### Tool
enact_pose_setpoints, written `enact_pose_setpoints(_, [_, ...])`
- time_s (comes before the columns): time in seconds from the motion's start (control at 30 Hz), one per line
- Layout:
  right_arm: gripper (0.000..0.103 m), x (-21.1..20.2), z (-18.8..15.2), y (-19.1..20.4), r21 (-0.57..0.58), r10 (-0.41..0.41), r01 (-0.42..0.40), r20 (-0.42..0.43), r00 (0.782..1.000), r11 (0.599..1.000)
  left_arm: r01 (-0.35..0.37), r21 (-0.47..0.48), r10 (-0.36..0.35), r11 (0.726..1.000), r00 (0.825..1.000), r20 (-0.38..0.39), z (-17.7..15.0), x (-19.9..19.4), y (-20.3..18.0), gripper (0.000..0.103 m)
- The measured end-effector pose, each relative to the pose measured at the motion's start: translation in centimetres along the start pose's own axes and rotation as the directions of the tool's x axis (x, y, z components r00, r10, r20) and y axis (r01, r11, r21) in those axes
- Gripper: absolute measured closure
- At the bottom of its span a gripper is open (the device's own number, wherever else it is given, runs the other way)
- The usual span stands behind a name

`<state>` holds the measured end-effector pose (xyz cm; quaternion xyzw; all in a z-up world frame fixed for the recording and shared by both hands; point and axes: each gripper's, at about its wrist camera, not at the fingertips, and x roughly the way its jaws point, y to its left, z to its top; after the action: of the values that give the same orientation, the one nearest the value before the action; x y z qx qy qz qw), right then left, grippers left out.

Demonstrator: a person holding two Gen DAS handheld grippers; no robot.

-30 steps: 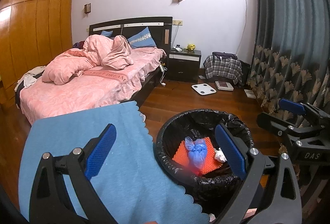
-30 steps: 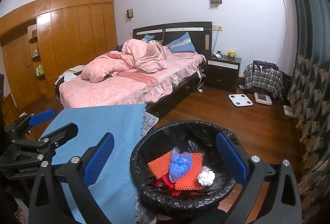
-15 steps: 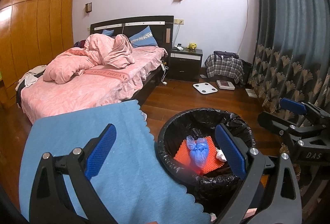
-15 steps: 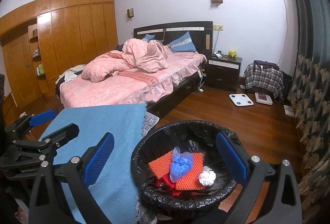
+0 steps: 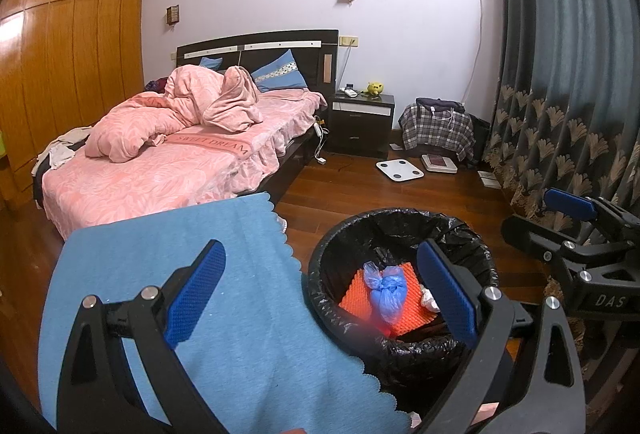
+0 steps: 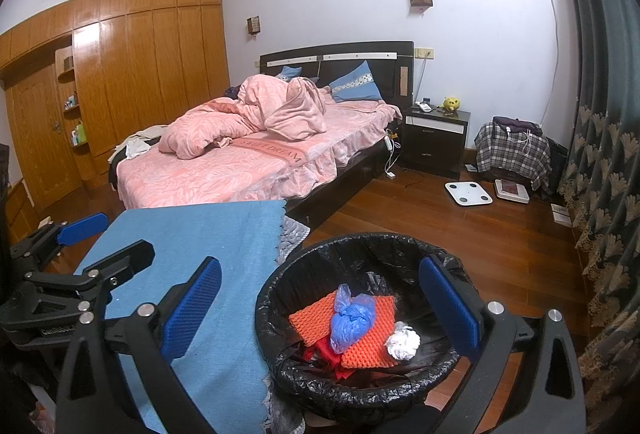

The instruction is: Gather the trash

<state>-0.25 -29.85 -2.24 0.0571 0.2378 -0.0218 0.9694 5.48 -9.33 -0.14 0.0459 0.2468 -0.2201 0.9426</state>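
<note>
A round bin with a black liner (image 5: pixel 472 254) (image 6: pixel 280 294) stands on the wood floor beside a table with a blue cloth (image 5: pixel 160 266) (image 6: pixel 208 234). Inside lie an orange ridged mat (image 5: pixel 360 294) (image 6: pixel 312 316), a knotted blue plastic bag (image 5: pixel 386 288) (image 6: pixel 350 318), a white crumpled tissue (image 6: pixel 402 342) and something red (image 6: pixel 320 352). My left gripper (image 5: pixel 320 294) is open and empty, over the cloth edge and the bin. My right gripper (image 6: pixel 320 306) is open and empty above the bin. Each gripper shows in the other's view, the right (image 5: pixel 568 234) and the left (image 6: pixel 80 254).
A bed with pink bedding (image 6: pixel 248 154) stands behind the table. A dark nightstand (image 6: pixel 436 138), a plaid-covered bundle (image 6: pixel 512 150) and two floor scales (image 6: pixel 468 193) lie by the far wall. Dark curtains (image 5: pixel 568 74) hang on the right, a wooden wardrobe (image 6: pixel 120 94) on the left.
Both grippers stay open and empty. The views have shifted only slightly; the bin's contents have not moved.
</note>
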Motion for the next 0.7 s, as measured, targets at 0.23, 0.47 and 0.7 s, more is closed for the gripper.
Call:
enact_pose_setpoints(0.23, [0.006, -0.02, 0.04, 0.1, 0.0, 0.0, 0.0, 0.0, 1.0, 1.0, 0.0, 0.0, 0.0, 1.0, 1.0, 0.0, 0.0, 0.01, -0.02, 0.009])
enact_pose_setpoints(0.47, [0.006, -0.01, 0.03, 0.07, 0.0, 0.0, 0.0, -0.001, 1.0, 1.0, 0.0, 0.001, 0.0, 1.0, 1.0, -0.001, 0.05, 0.0, 0.04, 0.009])
enact_pose_setpoints(0.7, [0.006, 0.02, 0.07, 0.13, 0.001, -0.001, 0.001, 0.0, 1.0, 1.0, -0.001, 0.001, 0.001, 1.0, 1.0, 0.0, 0.17, -0.07, 0.11, 0.009])
